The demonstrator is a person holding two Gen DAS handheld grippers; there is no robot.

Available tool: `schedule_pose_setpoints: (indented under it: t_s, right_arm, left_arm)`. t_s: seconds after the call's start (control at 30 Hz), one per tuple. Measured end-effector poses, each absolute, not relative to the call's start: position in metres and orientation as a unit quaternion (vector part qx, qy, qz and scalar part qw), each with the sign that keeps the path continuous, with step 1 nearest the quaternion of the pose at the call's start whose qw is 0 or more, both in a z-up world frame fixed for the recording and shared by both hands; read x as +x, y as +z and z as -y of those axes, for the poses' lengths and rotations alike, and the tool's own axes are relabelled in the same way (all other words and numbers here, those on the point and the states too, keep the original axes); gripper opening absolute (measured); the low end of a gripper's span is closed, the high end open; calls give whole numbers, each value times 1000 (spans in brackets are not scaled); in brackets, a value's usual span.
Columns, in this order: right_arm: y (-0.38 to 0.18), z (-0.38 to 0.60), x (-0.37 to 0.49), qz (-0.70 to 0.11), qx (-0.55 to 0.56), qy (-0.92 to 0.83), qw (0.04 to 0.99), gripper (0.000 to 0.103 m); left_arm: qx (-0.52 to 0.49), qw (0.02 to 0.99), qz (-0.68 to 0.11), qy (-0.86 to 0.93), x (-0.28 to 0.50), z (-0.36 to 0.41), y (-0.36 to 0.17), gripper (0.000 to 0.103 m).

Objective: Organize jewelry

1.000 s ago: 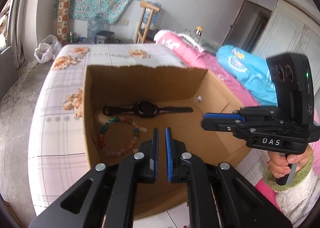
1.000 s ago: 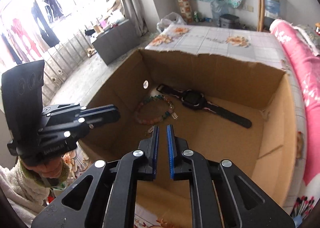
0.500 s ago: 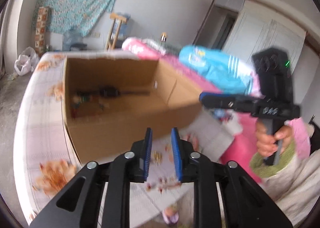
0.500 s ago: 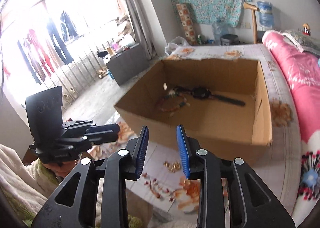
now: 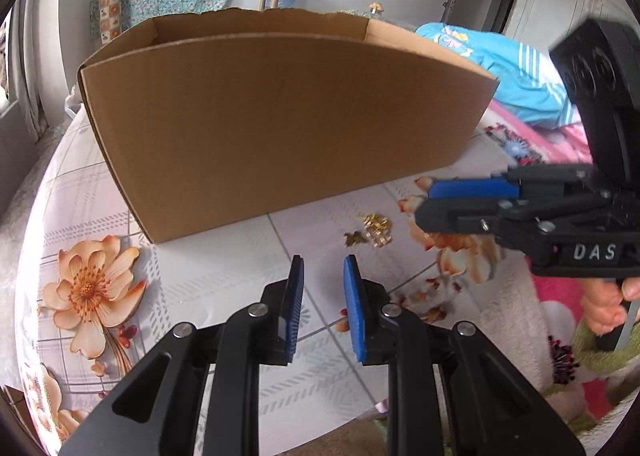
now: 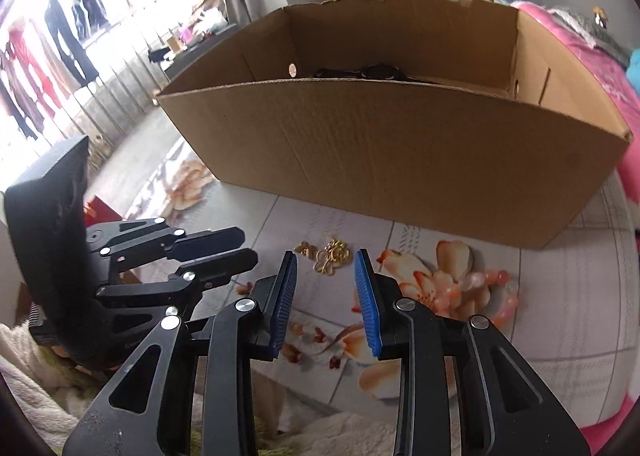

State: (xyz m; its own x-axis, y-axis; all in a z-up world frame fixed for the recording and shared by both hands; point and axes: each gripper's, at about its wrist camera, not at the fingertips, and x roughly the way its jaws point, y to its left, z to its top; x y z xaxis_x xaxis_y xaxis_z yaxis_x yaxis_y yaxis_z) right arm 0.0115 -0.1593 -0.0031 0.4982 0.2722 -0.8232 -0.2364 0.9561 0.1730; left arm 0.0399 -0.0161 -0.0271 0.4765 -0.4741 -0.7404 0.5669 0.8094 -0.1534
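Small gold jewelry pieces [image 5: 372, 230] [image 6: 330, 256] lie on the floral tablecloth just in front of the cardboard box [image 5: 280, 128] [image 6: 400, 160]. My right gripper [image 6: 326, 260] hangs low over them, open; the gold pieces sit just past its fingertips with no pad touching them. My left gripper [image 5: 323, 268] is open and empty, a little left of the pieces. Each gripper shows in the other's view: the right gripper [image 5: 422, 202], the left gripper [image 6: 248, 246]. Over the box's near wall only the black watch [image 6: 376, 72] shows.
The floral tablecloth [image 5: 92, 296] ends close below both grippers. A person's hand [image 5: 604, 304] in a fuzzy sleeve holds the right gripper. Pink bedding [image 6: 592, 56] and a blue cloth [image 5: 520, 72] lie to the right of the box. A clothes rack [image 6: 48, 56] stands far left.
Both grippers have drawn back from above the box and sunk to the table in front of it. Their jaws went from shut to open. The box's floor and bracelet are now hidden.
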Motion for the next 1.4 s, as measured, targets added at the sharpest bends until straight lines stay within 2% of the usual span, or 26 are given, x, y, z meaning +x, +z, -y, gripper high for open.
schedule_pose_setpoints:
  t_s: [0.23, 0.73, 1.07, 1.4]
  right_arm:
    - [-20, 142, 35, -494, -25, 142, 857, 29]
    - [-38, 134, 52, -512, -55, 135, 847, 17]
    - [-41, 121, 58, -519, -56, 127, 844, 12]
    - [-45, 137, 62, -523, -3, 133, 842, 7]
  left_arm:
    - [64, 861, -410, -294, 36, 16, -34, 20]
    - [68, 862, -404, -297, 34, 17, -36, 20]
    - [73, 863, -403, -297, 33, 18, -36, 20]
    - [77, 863, -404, -293, 33, 21, -35, 20]
